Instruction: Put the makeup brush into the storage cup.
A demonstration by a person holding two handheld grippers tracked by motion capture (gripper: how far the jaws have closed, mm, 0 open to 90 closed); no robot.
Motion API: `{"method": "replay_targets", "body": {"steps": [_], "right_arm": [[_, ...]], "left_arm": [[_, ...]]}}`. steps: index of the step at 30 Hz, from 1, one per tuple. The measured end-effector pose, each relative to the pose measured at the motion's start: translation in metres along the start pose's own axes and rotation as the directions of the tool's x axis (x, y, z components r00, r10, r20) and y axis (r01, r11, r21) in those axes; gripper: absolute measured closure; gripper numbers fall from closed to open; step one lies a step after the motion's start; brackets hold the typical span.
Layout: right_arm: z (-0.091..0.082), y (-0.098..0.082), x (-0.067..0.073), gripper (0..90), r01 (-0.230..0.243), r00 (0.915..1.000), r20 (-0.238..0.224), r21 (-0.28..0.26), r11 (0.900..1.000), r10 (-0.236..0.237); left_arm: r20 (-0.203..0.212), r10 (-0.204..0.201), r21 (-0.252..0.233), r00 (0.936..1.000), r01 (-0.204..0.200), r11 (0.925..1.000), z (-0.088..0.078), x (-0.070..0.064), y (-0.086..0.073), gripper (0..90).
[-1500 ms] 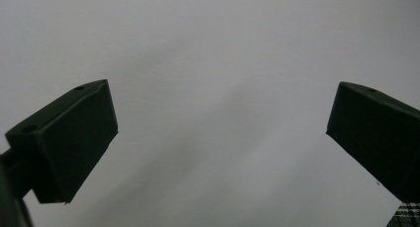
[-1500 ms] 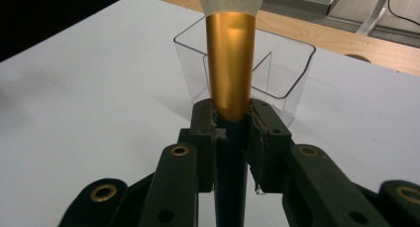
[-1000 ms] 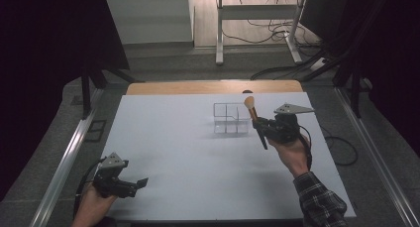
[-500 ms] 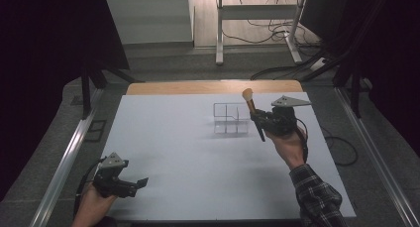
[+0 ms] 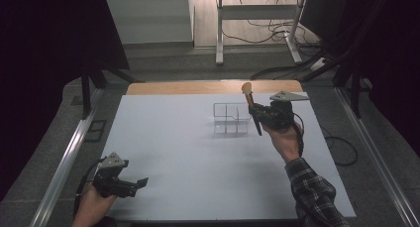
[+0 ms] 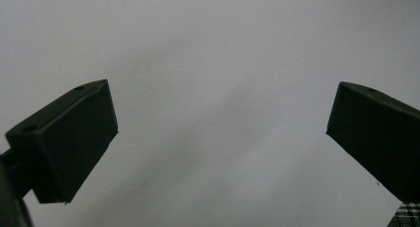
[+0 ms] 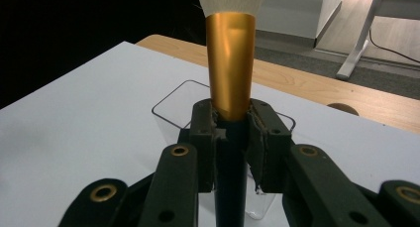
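Since 1 second ago the right gripper [image 5: 258, 111] has drifted a little toward the far side of the white table [image 5: 198, 157], carrying the makeup brush with the black handle, gold ferrule and pale bristles [image 5: 251, 108] closer to the clear plastic organiser with 4 compartments [image 5: 231, 119]. From above, the brush now hangs at the organiser's right edge, bristles up and handle end down, tilted slightly. That suggests the brush is being lined up for lowering, handle first, into 1 of the right-hand compartments; which one cannot yet be told, and the handle end does not appear to be inside the box so far.

In the right gripper view, the right gripper's [image 7: 231, 138] jaws are clamped tight on the brush [image 7: 231, 68] just below the gold ferrule, with the organiser's [image 7: 171, 105] rim behind and beneath them.

At the near left corner of the table, the left gripper [image 5: 140, 183] rests in the person's hand, unmoved. Its jaws stand wide apart in the left gripper view [image 6: 220, 138], with nothing between them but bare table surface [image 6: 218, 53].
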State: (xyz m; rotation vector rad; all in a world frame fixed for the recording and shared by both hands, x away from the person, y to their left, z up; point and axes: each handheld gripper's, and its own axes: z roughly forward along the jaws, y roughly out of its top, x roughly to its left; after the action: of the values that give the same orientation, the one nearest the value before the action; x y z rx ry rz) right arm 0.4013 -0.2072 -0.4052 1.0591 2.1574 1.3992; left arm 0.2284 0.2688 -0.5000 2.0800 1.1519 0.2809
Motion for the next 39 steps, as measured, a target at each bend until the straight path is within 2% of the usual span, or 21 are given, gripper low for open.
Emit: {"method": "replay_targets", "body": {"steps": [10,23,39], "right_arm": [[0.007,0.003,-0.005,73.5,-0.017,0.9998,0.008,-0.020,1.000,0.017],[0.015,0.014,-0.007,73.6,0.001,0.9999,0.016,-0.056,0.998,-0.001],[0.028,0.021,-0.010,73.6,0.018,0.9995,0.028,-0.072,0.997,-0.016]], "left_arm": [[0.001,-0.001,-0.001,1.0000,0.001,1.0000,0.000,0.000,0.000,0.0],[0.002,0.000,-0.003,1.0000,0.000,1.0000,0.000,0.000,0.000,0.0],[0.002,0.000,-0.003,1.0000,0.000,1.0000,0.000,0.000,0.000,0.0]]}}
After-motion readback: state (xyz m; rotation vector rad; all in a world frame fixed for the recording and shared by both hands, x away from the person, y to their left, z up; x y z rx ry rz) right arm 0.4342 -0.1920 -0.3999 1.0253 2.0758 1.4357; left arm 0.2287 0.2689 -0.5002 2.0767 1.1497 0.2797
